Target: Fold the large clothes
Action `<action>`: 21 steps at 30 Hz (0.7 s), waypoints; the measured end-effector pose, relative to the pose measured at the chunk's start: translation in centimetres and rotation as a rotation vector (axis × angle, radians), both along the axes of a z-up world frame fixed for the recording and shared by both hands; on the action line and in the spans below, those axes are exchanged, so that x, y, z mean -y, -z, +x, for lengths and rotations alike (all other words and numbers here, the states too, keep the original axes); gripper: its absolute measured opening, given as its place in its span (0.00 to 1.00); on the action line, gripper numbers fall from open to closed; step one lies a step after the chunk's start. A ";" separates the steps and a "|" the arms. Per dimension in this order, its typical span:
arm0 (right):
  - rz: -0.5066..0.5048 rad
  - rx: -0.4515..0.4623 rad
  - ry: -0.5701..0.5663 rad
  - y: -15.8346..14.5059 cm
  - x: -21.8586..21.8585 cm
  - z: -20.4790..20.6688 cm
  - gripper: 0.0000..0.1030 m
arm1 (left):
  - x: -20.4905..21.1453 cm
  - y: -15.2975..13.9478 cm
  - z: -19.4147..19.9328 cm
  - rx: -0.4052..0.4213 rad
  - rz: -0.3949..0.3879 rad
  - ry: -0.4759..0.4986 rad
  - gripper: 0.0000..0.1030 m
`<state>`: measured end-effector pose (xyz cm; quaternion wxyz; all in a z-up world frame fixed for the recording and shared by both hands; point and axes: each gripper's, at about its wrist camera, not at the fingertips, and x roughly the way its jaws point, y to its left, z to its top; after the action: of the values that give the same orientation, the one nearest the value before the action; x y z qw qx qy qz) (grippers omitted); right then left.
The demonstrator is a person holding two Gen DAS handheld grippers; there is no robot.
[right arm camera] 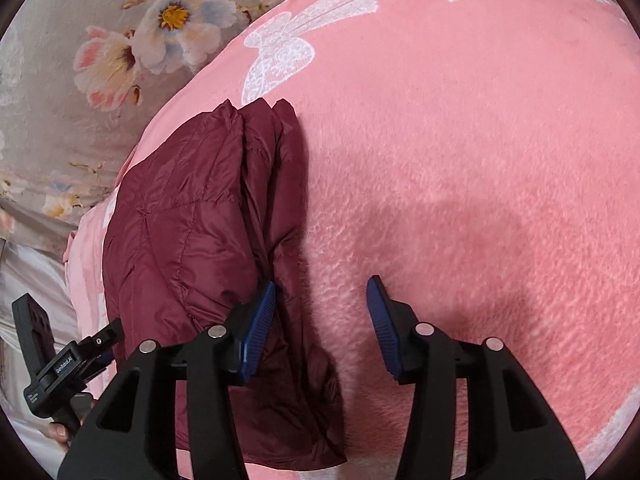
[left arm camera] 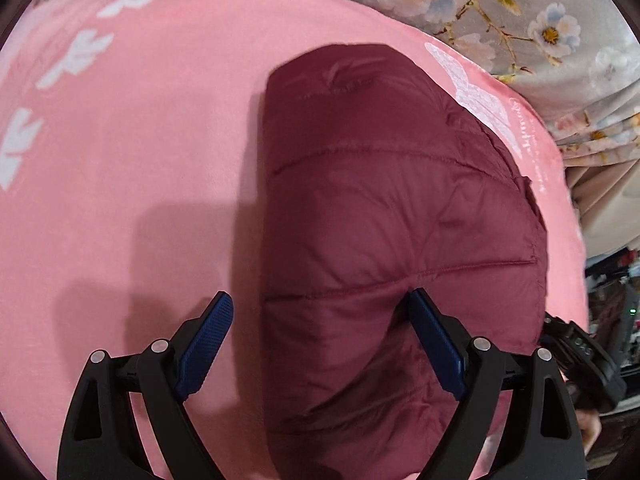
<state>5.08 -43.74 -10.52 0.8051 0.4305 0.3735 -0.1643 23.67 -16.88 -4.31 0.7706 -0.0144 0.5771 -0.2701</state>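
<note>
Jacket [left arm camera: 400, 220], maroon quilted puffer, lies folded into a compact bundle on pink fleece blanket [left arm camera: 140, 160], near its edge beside floral bedsheet [left arm camera: 540, 20]. Left gripper [left arm camera: 320, 312]: jaws apart, straddling the bundle's edge, nothing clamped. Right gripper [right arm camera: 322, 300]: jaws apart, empty, left pad [right arm camera: 260, 328] over the jacket's layered edge.
</note>
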 end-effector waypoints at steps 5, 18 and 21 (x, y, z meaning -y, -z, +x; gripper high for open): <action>0.078 0.030 -0.035 0.2 -0.4 -0.4 0.46 | 0.9 0.5 -0.9 -0.043 -0.042 0.028 0.84; 0.051 0.056 -0.133 0.1 -2.9 1.9 0.18 | 1.8 -0.3 -1.7 0.020 -0.013 0.053 0.76; -0.048 0.028 -0.133 -0.9 -4.1 2.4 0.09 | 2.5 -1.6 -2.8 0.120 0.053 0.097 0.56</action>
<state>7.44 -39.63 -9.57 0.8294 0.3875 0.3860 -0.1136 20.90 -19.43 -2.68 0.7898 0.0499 0.5370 -0.2921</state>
